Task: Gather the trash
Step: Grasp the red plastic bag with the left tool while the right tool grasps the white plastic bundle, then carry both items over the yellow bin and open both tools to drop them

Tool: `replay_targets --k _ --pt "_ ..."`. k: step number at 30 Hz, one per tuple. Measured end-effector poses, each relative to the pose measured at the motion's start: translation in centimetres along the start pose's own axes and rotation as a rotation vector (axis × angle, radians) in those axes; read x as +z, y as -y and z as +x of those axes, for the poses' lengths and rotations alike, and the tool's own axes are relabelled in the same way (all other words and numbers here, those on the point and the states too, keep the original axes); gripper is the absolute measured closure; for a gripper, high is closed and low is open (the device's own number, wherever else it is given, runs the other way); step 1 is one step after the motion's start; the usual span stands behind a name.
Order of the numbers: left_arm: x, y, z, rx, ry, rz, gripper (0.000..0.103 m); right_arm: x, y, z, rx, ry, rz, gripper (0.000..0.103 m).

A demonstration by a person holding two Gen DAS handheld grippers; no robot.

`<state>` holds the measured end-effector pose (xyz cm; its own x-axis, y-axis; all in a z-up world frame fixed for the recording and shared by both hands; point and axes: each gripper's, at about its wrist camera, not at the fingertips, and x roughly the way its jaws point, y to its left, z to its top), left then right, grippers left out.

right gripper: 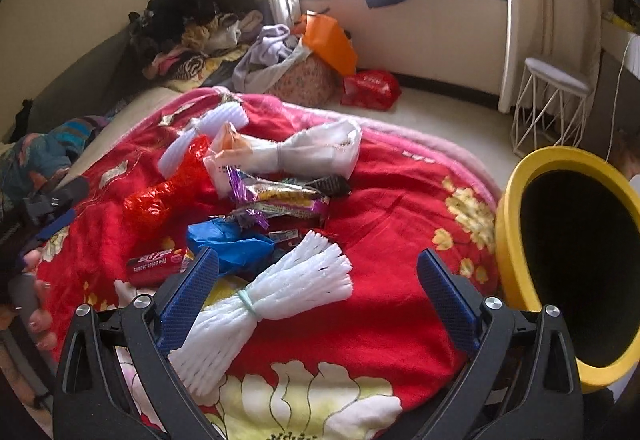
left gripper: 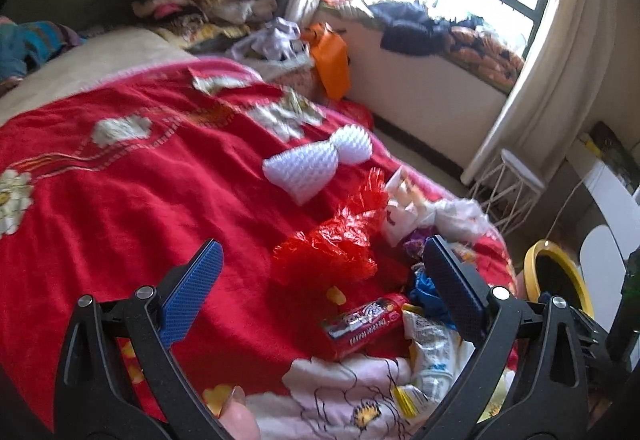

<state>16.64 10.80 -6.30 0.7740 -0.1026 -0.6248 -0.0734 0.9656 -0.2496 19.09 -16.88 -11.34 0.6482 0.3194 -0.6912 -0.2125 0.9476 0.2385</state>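
Observation:
Trash lies on a red flowered blanket. My right gripper is open above a white foam net bundle tied with a band, which lies between its fingers. Behind it are a blue bag, a red wrapper, purple wrappers, a red cellophane and a white bag. A yellow bin stands at the right. My left gripper is open over the red cellophane, near the red wrapper and another white foam net.
The yellow bin stands beside the bed's right edge. A white wire stool stands on the floor near the curtain. Clothes piles, an orange bag and a red bag lie beyond the bed.

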Motion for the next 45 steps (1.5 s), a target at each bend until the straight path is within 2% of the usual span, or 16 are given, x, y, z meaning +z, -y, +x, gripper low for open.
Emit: replay_targets --k 6,8,10,11,12,13,14,16,19,22,30,36,45 --pt "-0.3 -1.0 4.1 0.009 -0.110 -0.043 0.011 -0.4 0.6 1.9 0.081 -0.106 0.062 0.037" --pt "-0.5 -1.2 4.9 0.008 -0.128 -0.050 0.012 -0.8 0.7 2.0 0.104 -0.125 0.076 0.049" --pt "-0.7 -1.3 5.5 -0.009 -0.141 -0.055 0.027 -1.1 0.9 1.9 0.111 -0.132 0.084 0.064" --pt "-0.8 -1.2 5.7 -0.012 -0.146 -0.054 0.031 -1.2 1.0 1.7 0.117 -0.136 0.087 0.072" --pt "-0.9 -1.2 5.7 -0.019 -0.147 -0.053 0.040 -1.4 1.1 1.5 0.129 -0.137 0.092 0.075" --pt "-1.0 -1.1 5.7 -0.030 -0.145 -0.051 0.051 -1.5 1.2 1.3 0.136 -0.137 0.093 0.083" --pt "-1.1 -0.9 5.6 -0.035 -0.141 -0.050 0.054 -1.6 1.3 1.0 0.140 -0.137 0.091 0.090" --pt "-1.0 -0.7 5.2 -0.036 -0.130 -0.049 0.073 -1.7 1.3 0.5 0.147 -0.128 0.081 0.098" --pt "-0.7 -0.7 4.3 -0.042 -0.105 -0.058 0.087 -1.6 1.2 -0.8 0.151 -0.098 0.056 0.099" --pt "-0.3 -0.5 2.5 -0.062 -0.061 -0.063 0.091 -1.2 1.2 -2.3 0.163 -0.061 0.040 0.099" --pt "0.6 0.8 -2.9 -0.102 0.053 -0.066 0.094 0.0 1.9 -5.3 0.155 0.031 0.017 0.100" --pt "1.0 3.2 -5.1 -0.147 0.062 -0.013 0.094 1.5 2.7 -8.2 0.151 0.111 0.024 0.100" --pt "0.2 8.1 -6.0 -0.220 0.061 0.088 0.094 3.1 5.8 -11.8 0.058 0.221 0.048 0.100"
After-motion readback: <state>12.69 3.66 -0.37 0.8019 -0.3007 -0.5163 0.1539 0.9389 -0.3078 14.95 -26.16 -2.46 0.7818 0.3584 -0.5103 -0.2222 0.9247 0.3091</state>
